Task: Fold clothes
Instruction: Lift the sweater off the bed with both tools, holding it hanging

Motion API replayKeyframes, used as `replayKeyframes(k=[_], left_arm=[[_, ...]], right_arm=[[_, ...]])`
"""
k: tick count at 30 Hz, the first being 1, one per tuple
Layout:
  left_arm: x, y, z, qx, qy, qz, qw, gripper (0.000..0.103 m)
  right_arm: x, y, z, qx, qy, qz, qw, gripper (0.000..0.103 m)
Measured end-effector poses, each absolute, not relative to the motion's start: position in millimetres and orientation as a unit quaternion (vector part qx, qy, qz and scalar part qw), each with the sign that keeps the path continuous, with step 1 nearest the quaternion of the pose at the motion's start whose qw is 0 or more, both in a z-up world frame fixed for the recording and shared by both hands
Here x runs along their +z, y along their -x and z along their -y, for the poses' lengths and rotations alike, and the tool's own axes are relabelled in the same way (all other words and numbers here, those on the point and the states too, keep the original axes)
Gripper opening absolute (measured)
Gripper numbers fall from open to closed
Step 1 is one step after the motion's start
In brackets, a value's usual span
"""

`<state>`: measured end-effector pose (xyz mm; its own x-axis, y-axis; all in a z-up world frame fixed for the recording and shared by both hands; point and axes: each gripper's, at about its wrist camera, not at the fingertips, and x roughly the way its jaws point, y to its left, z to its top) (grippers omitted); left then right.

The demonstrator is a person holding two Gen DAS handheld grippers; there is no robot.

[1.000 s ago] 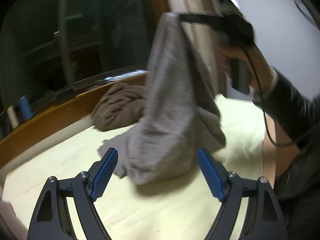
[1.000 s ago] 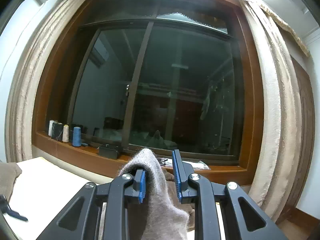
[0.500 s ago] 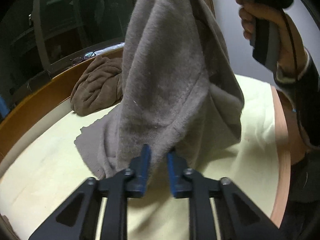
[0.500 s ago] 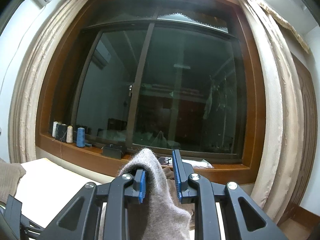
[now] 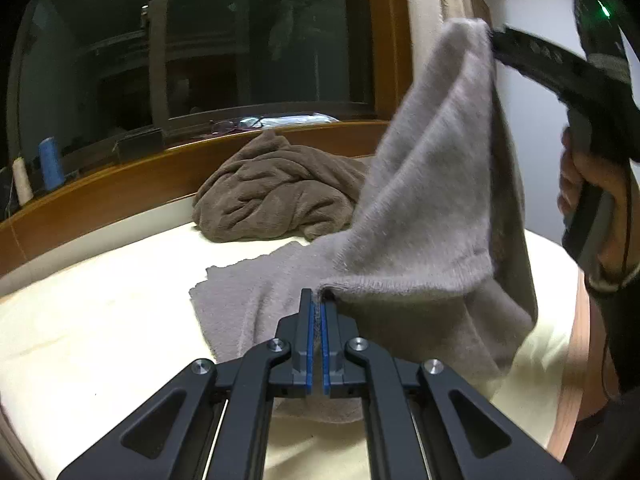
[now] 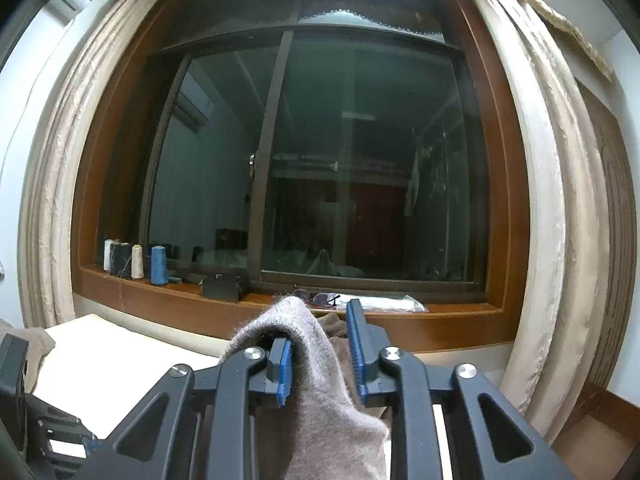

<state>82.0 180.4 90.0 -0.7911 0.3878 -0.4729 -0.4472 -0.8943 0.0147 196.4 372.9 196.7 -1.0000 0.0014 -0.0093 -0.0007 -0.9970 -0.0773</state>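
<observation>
Grey sweater (image 5: pixel 432 208) is clamped low-centre by the left gripper (image 5: pixel 316 312), while the right gripper (image 6: pixel 320 344), its jaws opening, holds a corner upper right.

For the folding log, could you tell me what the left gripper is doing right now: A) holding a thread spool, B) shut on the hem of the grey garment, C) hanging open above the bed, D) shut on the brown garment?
B: the left gripper pinches the grey garment at its hem.
</observation>
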Motion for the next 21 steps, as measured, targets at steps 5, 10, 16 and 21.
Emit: replayKeyframes(k=[5, 10, 16, 21], left_arm=[[93.5, -83.1, -176.2, 0.948, 0.230, -0.059, 0.212, 0.003], [94.6, -79.7, -173.4, 0.951, 0.228, -0.054, 0.203, 0.003], [96.5, -78.4, -168.6, 0.954, 0.225, -0.049, 0.190, 0.003], [100.3, -77.1, -162.5, 0.959, 0.219, -0.043, 0.173, 0.003]], right_arm=[[194.3, -198.6, -374.1, 0.999, 0.011, 0.037, -0.001, 0.025], [194.0, -200.6, -373.1, 0.999, 0.014, 0.039, -0.002, 0.025], [192.8, -199.7, -373.2, 0.999, 0.022, 0.041, -0.004, 0.025], [187.1, -192.0, -370.3, 0.997, 0.053, 0.053, -0.018, 0.076]])
